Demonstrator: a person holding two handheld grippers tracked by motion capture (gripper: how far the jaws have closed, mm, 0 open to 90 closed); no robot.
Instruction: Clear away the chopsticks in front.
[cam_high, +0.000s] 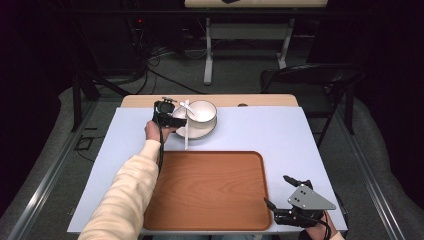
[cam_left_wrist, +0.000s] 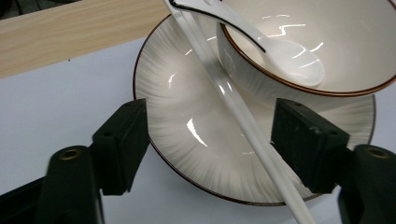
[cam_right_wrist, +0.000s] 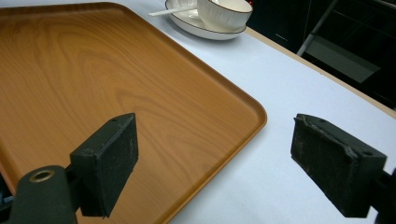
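Note:
A white plate (cam_left_wrist: 187, 116) with a brown rim stands at the table's far side, and a white bowl (cam_left_wrist: 345, 42) sits on it. A white spoon (cam_left_wrist: 289, 60) rests in the bowl. A long white chopstick (cam_left_wrist: 233, 102) lies across the plate and sticks out over its near rim (cam_high: 186, 142). My left gripper (cam_left_wrist: 210, 135) is open, and its jaws straddle the plate's near-left rim and the chopstick; the right pad is close to the chopstick. My right gripper (cam_right_wrist: 215, 158) is open and empty above the near right corner of the wooden tray (cam_right_wrist: 93, 70).
The tray (cam_high: 210, 190) fills the near middle of the pale blue mat (cam_high: 280, 135). A strip of wooden tabletop (cam_high: 260, 100) runs along the far edge. Past the table's far right corner stands a dark folding chair (cam_high: 310, 77).

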